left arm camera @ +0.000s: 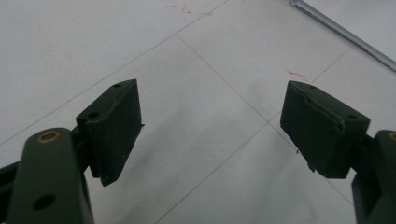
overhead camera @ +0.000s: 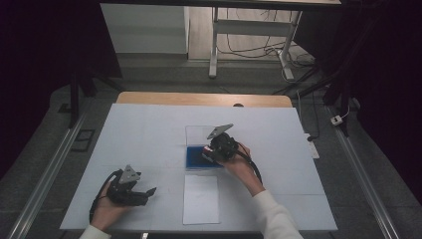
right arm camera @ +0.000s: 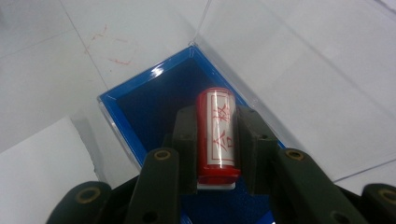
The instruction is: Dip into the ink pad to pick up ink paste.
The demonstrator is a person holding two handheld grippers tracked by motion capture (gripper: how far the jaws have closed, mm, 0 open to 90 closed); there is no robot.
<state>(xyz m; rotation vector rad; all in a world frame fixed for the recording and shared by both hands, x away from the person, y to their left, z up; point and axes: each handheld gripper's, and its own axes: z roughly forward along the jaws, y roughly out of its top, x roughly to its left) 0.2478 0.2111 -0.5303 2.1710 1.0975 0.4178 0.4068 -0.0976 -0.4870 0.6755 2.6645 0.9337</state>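
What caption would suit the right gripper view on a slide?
Right tongs clamp a red stamp above an open blue-lined clear box.

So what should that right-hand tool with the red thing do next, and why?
Probably lift it clear and carry it toward the white sheet of paper. The right tool is shut on the red cylindrical stamp, held over the blue pad in the clear plastic case. The left tool is open over the table, holding nothing.
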